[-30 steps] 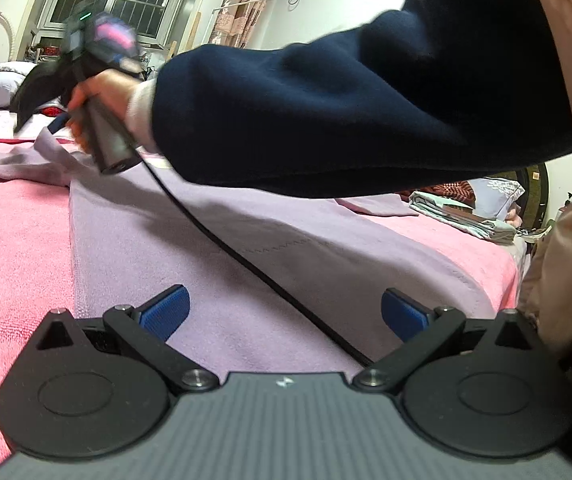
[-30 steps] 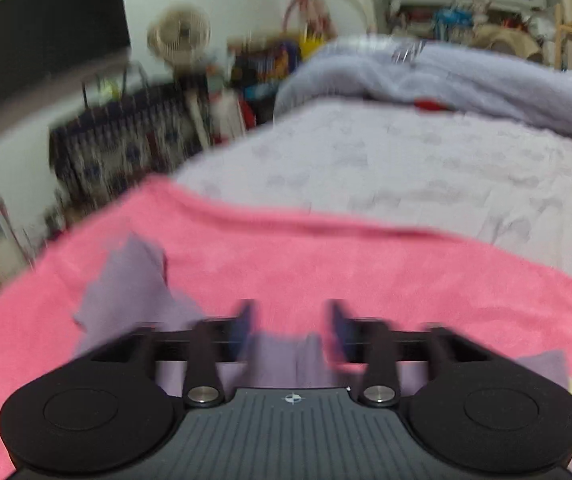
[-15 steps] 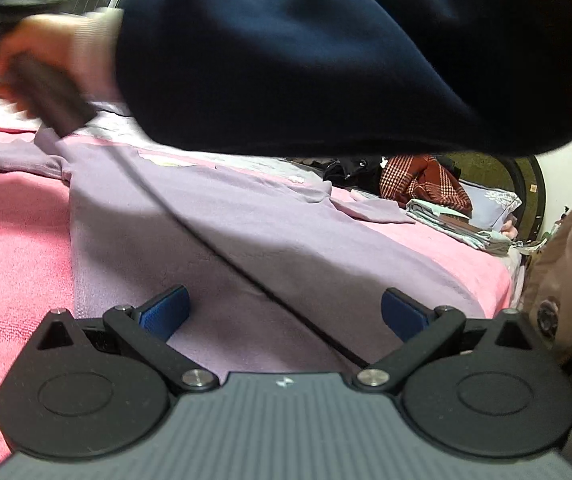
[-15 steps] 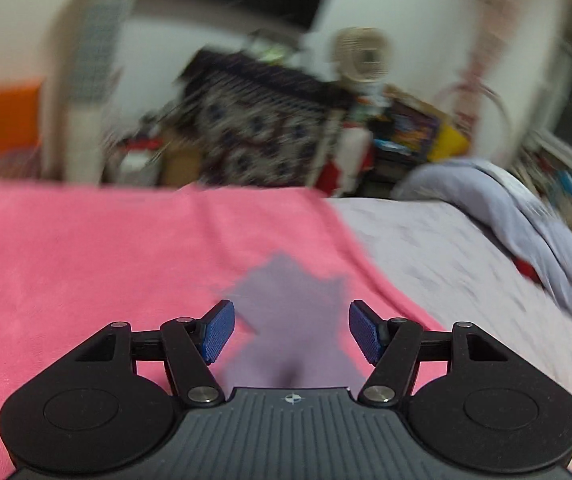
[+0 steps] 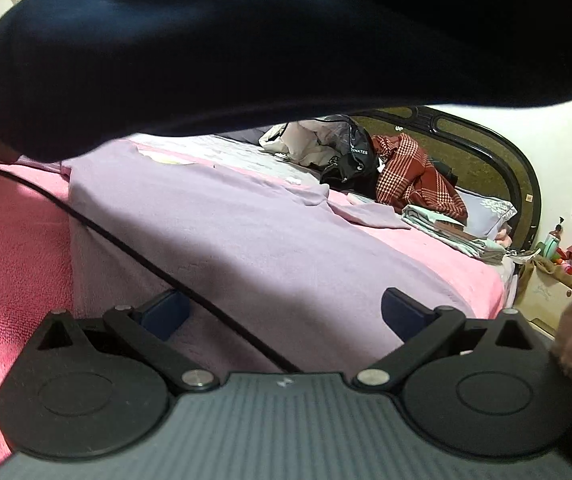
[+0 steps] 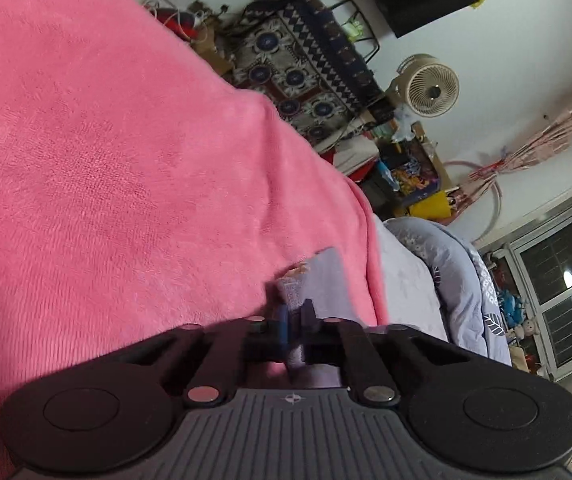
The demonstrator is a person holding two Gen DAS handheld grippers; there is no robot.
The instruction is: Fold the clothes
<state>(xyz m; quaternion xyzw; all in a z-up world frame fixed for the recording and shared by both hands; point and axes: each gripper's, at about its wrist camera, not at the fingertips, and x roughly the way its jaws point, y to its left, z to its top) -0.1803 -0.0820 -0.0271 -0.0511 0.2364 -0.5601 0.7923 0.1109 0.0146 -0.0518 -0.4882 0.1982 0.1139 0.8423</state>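
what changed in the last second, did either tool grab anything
The right tool rolled sideways, swept along the pink blanket and has just closed on the purple shirt's sleeve end, pinching the cloth. The dark sleeve now fills more of the left view. The left tool stayed open over the shirt, holding nothing.
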